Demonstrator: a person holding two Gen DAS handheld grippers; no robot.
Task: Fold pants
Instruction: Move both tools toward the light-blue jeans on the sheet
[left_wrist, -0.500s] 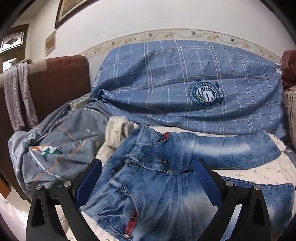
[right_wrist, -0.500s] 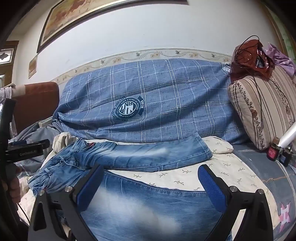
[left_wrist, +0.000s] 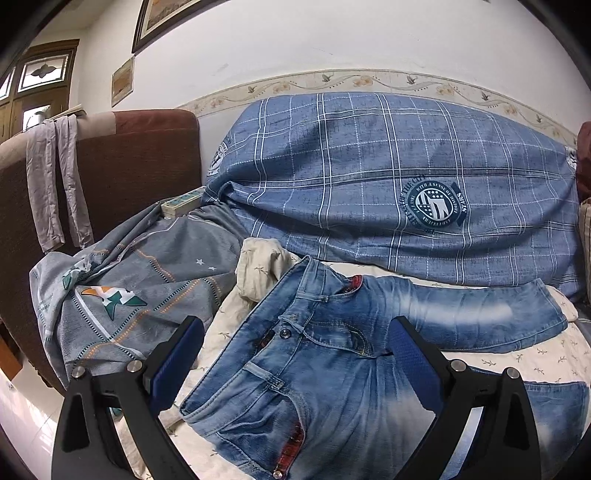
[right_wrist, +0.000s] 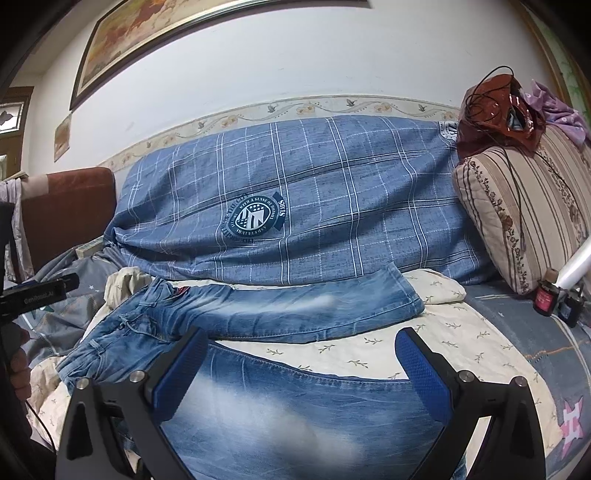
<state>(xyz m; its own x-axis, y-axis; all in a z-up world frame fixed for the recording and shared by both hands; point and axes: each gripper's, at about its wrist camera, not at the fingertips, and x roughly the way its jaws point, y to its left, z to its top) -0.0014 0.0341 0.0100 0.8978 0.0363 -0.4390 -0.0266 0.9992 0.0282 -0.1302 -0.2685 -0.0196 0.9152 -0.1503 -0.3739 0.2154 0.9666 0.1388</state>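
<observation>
Left wrist view: the left gripper (left_wrist: 293, 345) has its jaws spread wide, and nothing is pinched between its blue pads (left_wrist: 177, 356). It hovers over the waist end of the jeans (left_wrist: 332, 369), with the button and fly lying in the gap between the two fingers; whether the fingertips brush the denim cannot be told from here. The jeans lie spread out on a cream sheet (left_wrist: 236, 317) printed with small sprigs, waistband toward the left, one leg running off to the right along the foot of a blue checked cushion (left_wrist: 369, 177) that leans on the wall. A grey patterned cloth (left_wrist: 140, 280) is bunched just left of the waistband, against a brown armrest (left_wrist: 129, 170).

In the right wrist view, the right gripper (right_wrist: 301, 350) is likewise fully spread and grips nothing. It sits above the nearer leg of the jeans (right_wrist: 295, 417), whose faded denim fills the space between and below the pads. The farther leg (right_wrist: 314, 306) lies flat beyond it, hem pointing right, separated from the near leg by a strip of cream sheet (right_wrist: 369, 350). A striped floral pillow (right_wrist: 517, 214) stands at the right, well apart from the jeans. At the left edge of this view part of the left gripper's body (right_wrist: 37, 295) shows.
</observation>
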